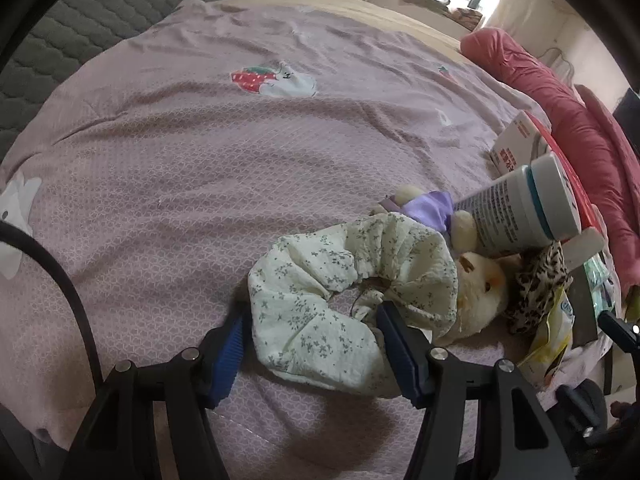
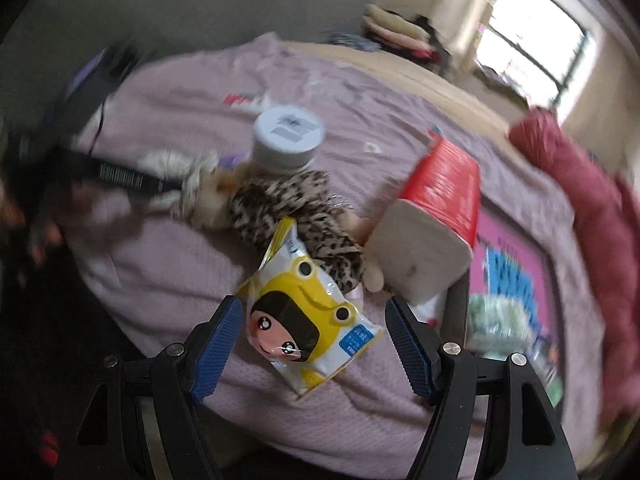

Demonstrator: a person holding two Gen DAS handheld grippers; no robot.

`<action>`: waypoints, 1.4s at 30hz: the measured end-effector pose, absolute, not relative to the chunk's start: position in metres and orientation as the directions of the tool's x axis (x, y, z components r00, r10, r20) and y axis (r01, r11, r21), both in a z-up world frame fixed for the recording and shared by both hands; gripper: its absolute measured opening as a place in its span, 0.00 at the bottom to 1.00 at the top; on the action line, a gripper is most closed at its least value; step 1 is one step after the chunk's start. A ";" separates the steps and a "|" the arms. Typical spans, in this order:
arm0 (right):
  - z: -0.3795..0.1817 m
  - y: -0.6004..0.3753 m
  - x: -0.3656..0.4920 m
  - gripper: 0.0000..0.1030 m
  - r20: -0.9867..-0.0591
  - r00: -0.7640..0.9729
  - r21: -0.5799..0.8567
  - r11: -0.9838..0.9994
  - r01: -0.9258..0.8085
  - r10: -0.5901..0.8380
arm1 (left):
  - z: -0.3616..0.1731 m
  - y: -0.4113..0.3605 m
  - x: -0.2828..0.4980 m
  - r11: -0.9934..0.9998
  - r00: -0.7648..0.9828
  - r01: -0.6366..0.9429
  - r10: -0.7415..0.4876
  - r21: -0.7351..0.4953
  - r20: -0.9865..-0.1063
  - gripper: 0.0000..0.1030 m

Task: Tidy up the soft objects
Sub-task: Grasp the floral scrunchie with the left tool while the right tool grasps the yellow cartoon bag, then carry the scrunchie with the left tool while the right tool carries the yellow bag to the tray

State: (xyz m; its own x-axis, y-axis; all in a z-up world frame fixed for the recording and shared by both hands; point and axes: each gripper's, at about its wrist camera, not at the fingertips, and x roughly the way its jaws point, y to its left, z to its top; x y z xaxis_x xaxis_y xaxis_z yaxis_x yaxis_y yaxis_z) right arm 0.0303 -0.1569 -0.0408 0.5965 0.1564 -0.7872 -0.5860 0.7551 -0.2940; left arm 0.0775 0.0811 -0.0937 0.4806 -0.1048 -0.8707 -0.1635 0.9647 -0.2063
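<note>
A cream floral scrunchie (image 1: 340, 292) lies on the lilac bedspread (image 1: 200, 160). My left gripper (image 1: 314, 332) is open around its near loop: one blue pad is at the outer edge and the other is inside the ring. Beside it lie a cream plush toy (image 1: 480, 292) with a purple bow and a leopard-print scrunchie (image 1: 540, 284). My right gripper (image 2: 313, 308) is open just over a yellow cartoon tissue packet (image 2: 308, 312), with its fingers on either side and not pressing. The leopard-print scrunchie (image 2: 280, 204) lies just beyond the packet, next to a beige toast-shaped plush (image 2: 416, 252).
A white bottle (image 1: 520, 208) leans on the plush toy. A red box (image 2: 444, 188) and a pink book (image 2: 516, 264) lie to the right, with a rolled red quilt (image 1: 560, 92) behind them. The bed's near edge runs just under both grippers. A grey quilted headboard (image 1: 80, 40) rises at the far left.
</note>
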 end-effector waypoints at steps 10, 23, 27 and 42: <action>-0.094 -0.141 0.036 0.73 -0.794 0.607 -0.472 0.594 -0.652 0.035 | -0.094 0.083 0.078 0.962 0.496 -0.156 -0.119 -0.223 -0.860 0.62; -0.083 -0.160 0.065 0.60 -0.806 0.568 -0.316 0.692 -0.649 0.164 | -0.096 0.090 0.085 0.961 0.527 -0.176 -0.093 -0.216 -0.845 0.18; -0.072 -0.169 0.066 0.60 -0.808 0.550 -0.244 0.730 -0.638 0.211 | -0.099 0.096 0.083 0.956 0.544 -0.163 -0.120 -0.245 -0.831 0.12; -0.020 -0.230 0.061 0.59 -0.685 0.650 0.016 0.900 -0.436 0.328 | -0.088 0.102 0.070 0.932 0.578 -0.157 -0.182 -0.327 -0.795 0.08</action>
